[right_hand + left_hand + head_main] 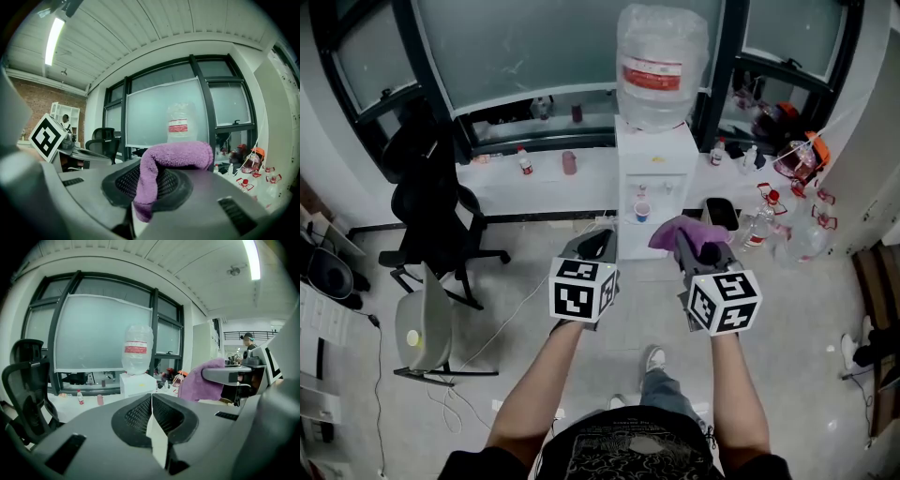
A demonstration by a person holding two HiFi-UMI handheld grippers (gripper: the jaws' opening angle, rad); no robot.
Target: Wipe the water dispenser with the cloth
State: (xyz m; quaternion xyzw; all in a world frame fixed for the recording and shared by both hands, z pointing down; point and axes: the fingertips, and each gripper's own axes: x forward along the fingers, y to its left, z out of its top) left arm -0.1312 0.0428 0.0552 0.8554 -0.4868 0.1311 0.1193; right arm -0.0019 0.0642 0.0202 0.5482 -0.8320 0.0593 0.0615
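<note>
Here, right gripper (698,249) at centre clamped on purple cloth (673,231), left gripper (596,244) beside it, jaws together, dispenser (656,169) upper centre

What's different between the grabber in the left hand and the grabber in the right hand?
The right gripper is pinching a fluffy purple cloth; the left gripper holds nothing. The left gripper's jaws are pressed flat against each other, while the right gripper's jaws close on the cloth instead. Both are grey with black mesh-lined jaws, and both point towards the white water dispenser.
</note>
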